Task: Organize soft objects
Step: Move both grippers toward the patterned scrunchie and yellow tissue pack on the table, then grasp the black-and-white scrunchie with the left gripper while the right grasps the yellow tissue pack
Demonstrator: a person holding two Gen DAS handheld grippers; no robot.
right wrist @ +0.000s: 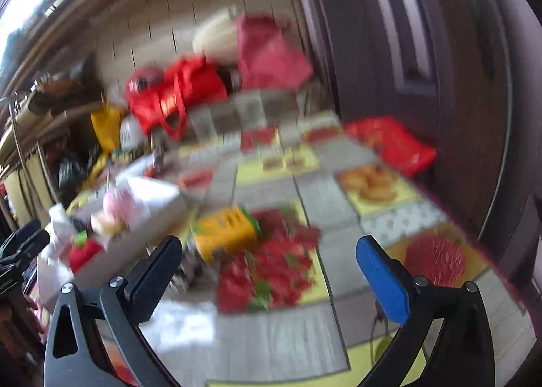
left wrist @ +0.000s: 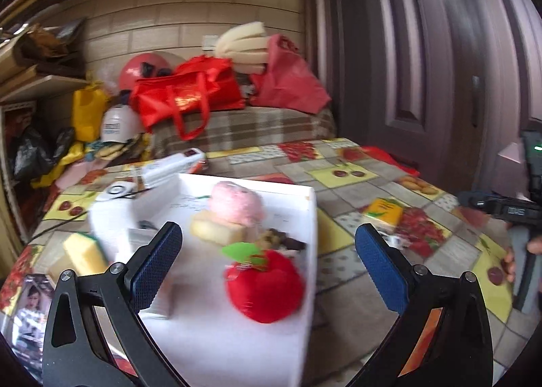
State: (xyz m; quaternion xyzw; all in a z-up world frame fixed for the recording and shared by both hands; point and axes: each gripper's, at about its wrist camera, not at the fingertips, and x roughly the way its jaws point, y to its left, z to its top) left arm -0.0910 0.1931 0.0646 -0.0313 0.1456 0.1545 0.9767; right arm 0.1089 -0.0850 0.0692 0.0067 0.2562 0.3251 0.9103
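- Sitting on the fruit-print tablecloth [left wrist: 355,204] is a white tray [left wrist: 237,336], with red bags [left wrist: 189,95] piled on the plaid sofa behind.
- Left gripper [left wrist: 267,251] hovers over the tray, jaws wide apart, nothing in them; the red plush apple [left wrist: 266,288] lies right between its fingers, pink plush [left wrist: 235,204] and a sponge piece just beyond.
- Right gripper [right wrist: 269,258] is spread wide too, empty, with a yellow pack [right wrist: 225,229] just ahead on the cloth.
- Any lettering is too blurred to read.
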